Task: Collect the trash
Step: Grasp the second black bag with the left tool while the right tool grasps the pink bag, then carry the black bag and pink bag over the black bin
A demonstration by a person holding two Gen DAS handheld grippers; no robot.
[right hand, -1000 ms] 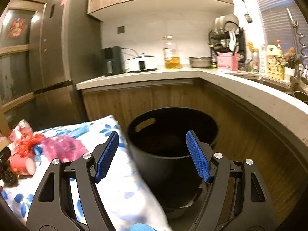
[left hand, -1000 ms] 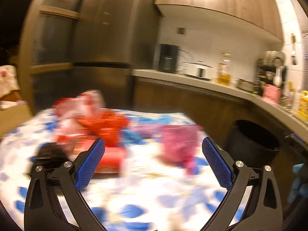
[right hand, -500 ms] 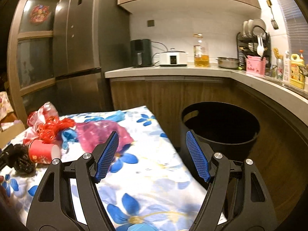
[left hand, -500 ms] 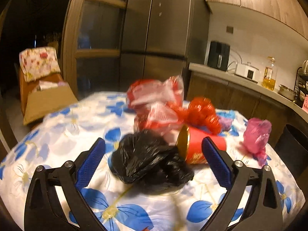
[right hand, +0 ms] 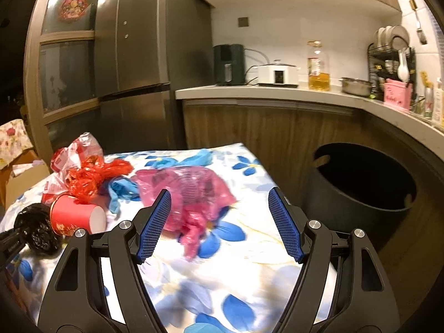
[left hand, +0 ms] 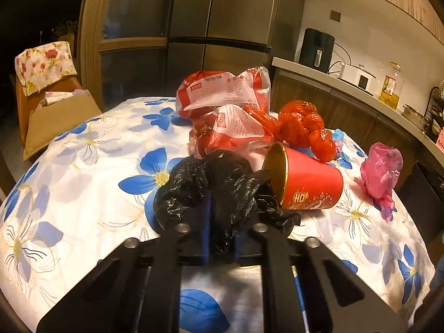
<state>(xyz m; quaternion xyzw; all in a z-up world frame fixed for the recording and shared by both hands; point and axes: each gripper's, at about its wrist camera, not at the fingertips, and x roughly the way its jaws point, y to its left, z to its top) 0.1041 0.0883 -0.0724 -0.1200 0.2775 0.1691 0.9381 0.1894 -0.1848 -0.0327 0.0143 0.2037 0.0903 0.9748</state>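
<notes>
Left wrist view: left gripper (left hand: 220, 229) closed on the near side of a crumpled black bag (left hand: 211, 188), blue pads pinching a fold. Bag sits on the table (left hand: 83, 183), which has a white cloth with blue flowers. Bag touches the gold rim of a red cup (left hand: 308, 183) lying on its side just right of it. Behind them, red-and-white wrappers (left hand: 224, 102) piled up, and a knotted red bag (left hand: 305, 125) beside those. Pink bag (left hand: 381, 170) stands apart near the right table edge. Open cloth to the left of the black bag, out to the rounded left edge. Cardboard box (left hand: 55, 119) and covered chair (left hand: 44, 66) beyond that edge. Fridge (left hand: 222, 22) behind the table, counter (left hand: 347, 94) running right.

Right wrist view: right gripper (right hand: 217, 222) spread wide, holding nothing, over the table's right part. Pink bag (right hand: 188, 191) lies just ahead, close to the left finger; blurred. Blue gloves (right hand: 122, 191) between pink bag and red cup (right hand: 75, 216). Black bag (right hand: 36, 230) at far left, held by the other gripper. Bare cloth ahead of the right finger up to the table edge. Black bin (right hand: 366, 188) on the floor just past that edge, open top, below the counter (right hand: 277, 94). Dish rack (right hand: 391, 55) at right.
</notes>
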